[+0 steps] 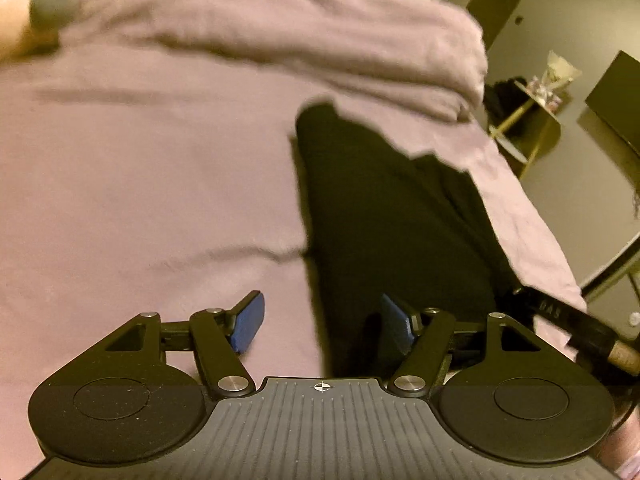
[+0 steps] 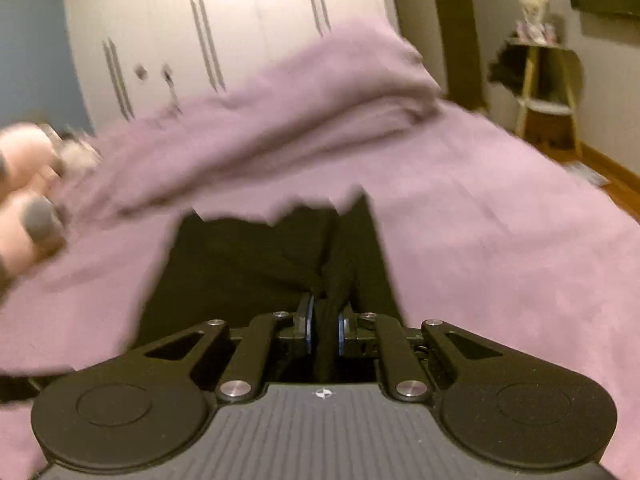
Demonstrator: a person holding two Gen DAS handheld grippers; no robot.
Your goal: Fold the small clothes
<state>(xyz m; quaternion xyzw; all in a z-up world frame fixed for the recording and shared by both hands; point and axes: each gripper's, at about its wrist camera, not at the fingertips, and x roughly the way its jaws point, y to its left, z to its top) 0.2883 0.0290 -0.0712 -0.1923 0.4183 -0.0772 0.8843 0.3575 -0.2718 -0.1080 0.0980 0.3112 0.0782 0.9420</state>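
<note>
The bed [image 1: 140, 180] is covered by a lilac sheet; a folded lilac blanket [image 1: 320, 40] lies across its far end; a white wardrobe [image 2: 200, 20] stands beyond it in the right wrist view, and a small side table [image 2: 548, 80] stands to the right. The black garment [image 1: 392, 208] lies spread on the sheet toward the right-hand edge of the bed, its far end near the blanket. Left gripper [image 1: 320, 320]: jaws released and wide apart; the garment's near end passes between them, covering the right half of the gap; the left blue pad sits over bare sheet; contact with the cloth cannot be determined. Right gripper [image 2: 325, 328]: jaws clenched on a bunched ridge of the garment, which runs forward from the pads onto the sheet.
</note>
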